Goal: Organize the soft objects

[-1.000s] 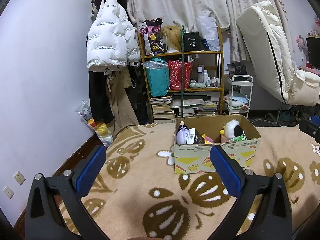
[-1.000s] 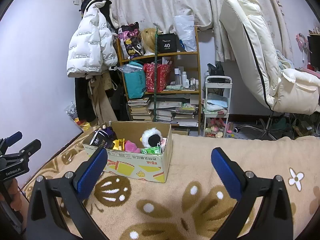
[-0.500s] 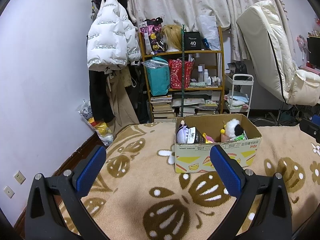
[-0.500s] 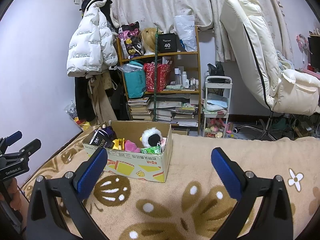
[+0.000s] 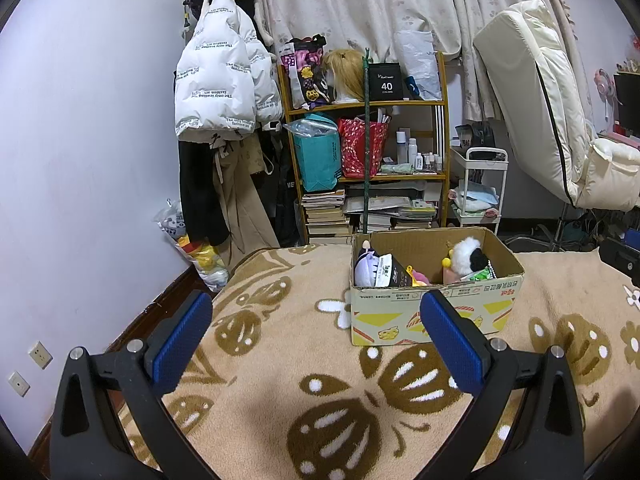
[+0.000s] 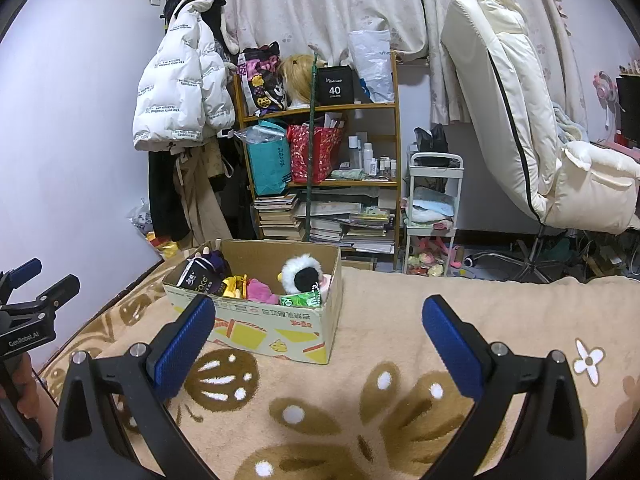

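Looking along my left tool (image 5: pixel 316 334), I see its blue pads spread wide with nothing between them, above a tan blanket (image 5: pixel 280 380) patterned with brown shapes and white flowers. My right tool (image 6: pixel 318 336) is likewise spread apart and holds nothing, over the same blanket.

A cardboard box (image 5: pixel 432 308) sits on the blanket ahead of both tools, open at the top. The soft things lie inside it: a white and black plush (image 5: pixel 468 256) toward its right end, a dark packet (image 6: pixel 200 280) and a purple doll (image 5: pixel 366 266) at its left end, a pink plush (image 6: pixel 260 290) and something yellow (image 6: pixel 234 282) between them, a green packet (image 6: pixel 302 300) against the near wall. In the left view the box stands just past the right pad; in the right view it stands behind the left pad.

The blanket's left edge runs near a pale wall (image 5: pixel 80 160), with a dark wooden strip along it. Beyond the box the blanket ends before a shelf (image 5: pixel 366 168) crowded with books, bags and bottles, a white jacket (image 5: pixel 218 88) hanging beside it. A small white cart (image 6: pixel 434 208) stands right of the shelf, and a cream chair (image 6: pixel 532 128) leans farther right. Right of the box, the blanket lies bare to its far edge.

My left tool also shows at the left border of the right view.
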Demonstrator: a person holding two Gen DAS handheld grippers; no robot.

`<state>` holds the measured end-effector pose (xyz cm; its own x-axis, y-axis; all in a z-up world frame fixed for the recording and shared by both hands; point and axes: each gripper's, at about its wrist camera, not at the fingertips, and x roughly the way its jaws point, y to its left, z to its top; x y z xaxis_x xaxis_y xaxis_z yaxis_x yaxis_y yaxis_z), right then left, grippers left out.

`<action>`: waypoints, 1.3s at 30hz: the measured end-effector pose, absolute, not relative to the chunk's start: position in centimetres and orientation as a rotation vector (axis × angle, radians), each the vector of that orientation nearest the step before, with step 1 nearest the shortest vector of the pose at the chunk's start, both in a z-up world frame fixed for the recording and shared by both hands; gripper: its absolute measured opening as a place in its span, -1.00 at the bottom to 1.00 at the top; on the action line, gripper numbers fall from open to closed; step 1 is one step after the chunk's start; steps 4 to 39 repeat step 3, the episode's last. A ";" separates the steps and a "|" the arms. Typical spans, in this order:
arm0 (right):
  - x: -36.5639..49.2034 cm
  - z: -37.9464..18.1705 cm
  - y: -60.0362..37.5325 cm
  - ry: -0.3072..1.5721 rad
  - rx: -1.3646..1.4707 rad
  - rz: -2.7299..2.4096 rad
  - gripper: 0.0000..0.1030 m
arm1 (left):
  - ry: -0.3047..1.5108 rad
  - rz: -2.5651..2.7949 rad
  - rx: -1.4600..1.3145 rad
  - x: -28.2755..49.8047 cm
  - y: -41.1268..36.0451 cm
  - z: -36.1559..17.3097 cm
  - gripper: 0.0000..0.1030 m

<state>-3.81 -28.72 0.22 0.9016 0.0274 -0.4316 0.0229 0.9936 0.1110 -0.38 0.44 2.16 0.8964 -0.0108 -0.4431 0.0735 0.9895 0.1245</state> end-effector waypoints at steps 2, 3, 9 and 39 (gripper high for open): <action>-3.9 0.2 -29.0 0.446 0.115 0.002 1.00 | 0.458 -0.045 0.139 -0.4 0.5 2.1 0.98; -3.9 0.2 -29.0 0.446 0.116 0.000 1.00 | 0.458 -0.045 0.139 -0.4 0.5 2.1 0.98; -3.9 0.2 -29.0 0.446 0.116 0.000 1.00 | 0.458 -0.045 0.139 -0.4 0.5 2.1 0.98; -3.9 0.2 -29.0 0.446 0.116 0.000 1.00 | 0.458 -0.045 0.139 -0.4 0.5 2.1 0.98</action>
